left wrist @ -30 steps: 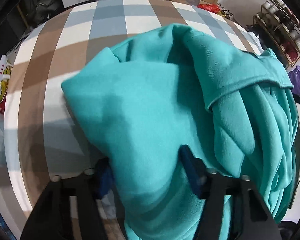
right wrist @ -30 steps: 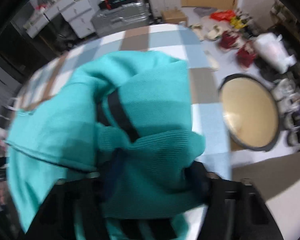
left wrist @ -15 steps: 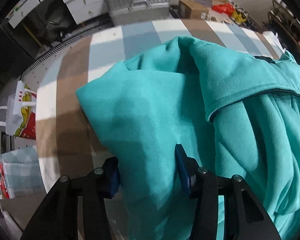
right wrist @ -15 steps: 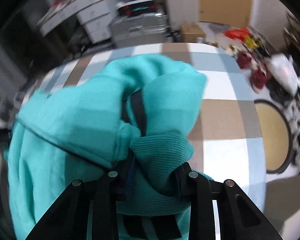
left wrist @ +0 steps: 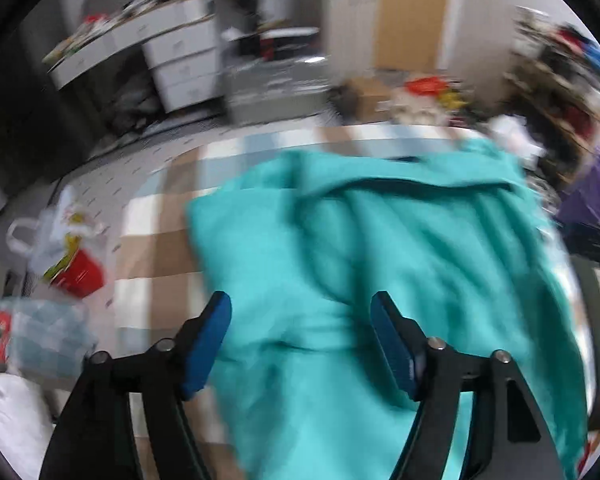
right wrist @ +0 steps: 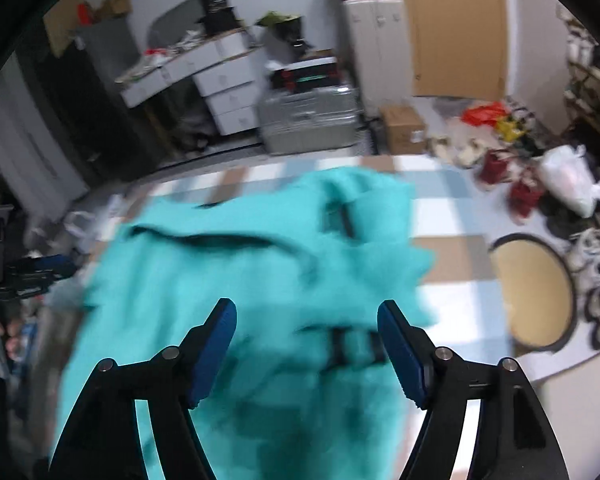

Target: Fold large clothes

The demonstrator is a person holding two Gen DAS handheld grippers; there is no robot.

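Left wrist view: blurred throughout. Ahead of and below the blue-padded fingers point(left wrist: 219, 336) of the left gripper point(left wrist: 300, 340), a large teal sweatshirt of soft knit point(left wrist: 380, 264), lying rumpled on the worktop under a brown, white and pale-blue checked cloth point(left wrist: 156, 248). Jaws just spread apart, now standing wide, pads off the fabric, nothing pinched between them though the cloth shows through the gap. Left of the fingers, off the worktop edge, a white plastic bag with red and yellow print point(left wrist: 70, 256); contents not readable. Far beyond the fingers, a silver hard-shell suitcase point(left wrist: 276, 84) and white drawer units point(left wrist: 180, 68).

Right wrist view: right gripper point(right wrist: 306, 340) likewise just opened, blue pads parted and clear of the teal garment beneath, its black strap-like trim point(right wrist: 352, 346) showing between the fingers. Right of the fingers, on the floor, a round tan disc with dark rim point(right wrist: 530, 300); beyond it a white plastic bag point(right wrist: 568, 184), filled but contents hidden, and scattered shoes point(right wrist: 596, 260). Far ahead, a brown cardboard box point(right wrist: 402, 128), closed. Nothing standing between the fingers and the garment.
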